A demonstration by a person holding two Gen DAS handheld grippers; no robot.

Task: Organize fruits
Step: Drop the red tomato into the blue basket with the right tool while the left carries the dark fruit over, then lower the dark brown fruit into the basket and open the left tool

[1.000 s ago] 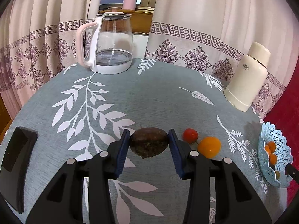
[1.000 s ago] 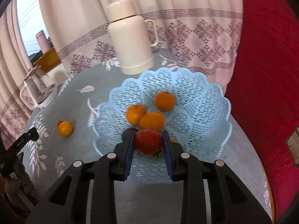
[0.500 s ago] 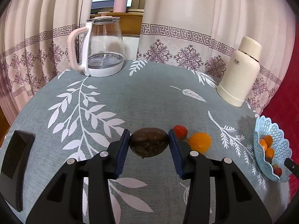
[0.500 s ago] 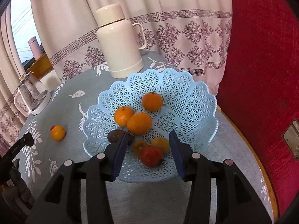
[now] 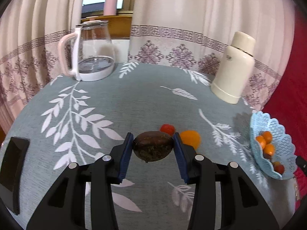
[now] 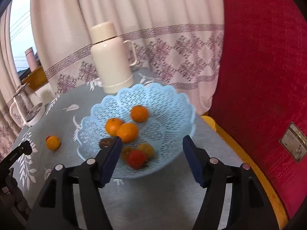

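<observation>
The light blue lattice basket (image 6: 172, 103) stands at the table's edge in front of the cream thermos (image 6: 111, 57) and holds three oranges (image 6: 127, 132), a dark fruit, two small yellow-orange fruits and a red tomato (image 6: 136, 159) near its front rim. The right gripper (image 6: 151, 143) hovers over that rim; its jaws have just been opening and now stand spread, nothing between them, the tomato lying free in the basket below. Left of the basket, on the grey leaf-print cloth (image 5: 134, 95), lie a loose orange (image 5: 191, 138) and a small red fruit (image 5: 167, 128). Just before these the left gripper (image 5: 153, 146) pinches a brown fruit (image 5: 153, 146) between its blue pads, clear of the cloth.
</observation>
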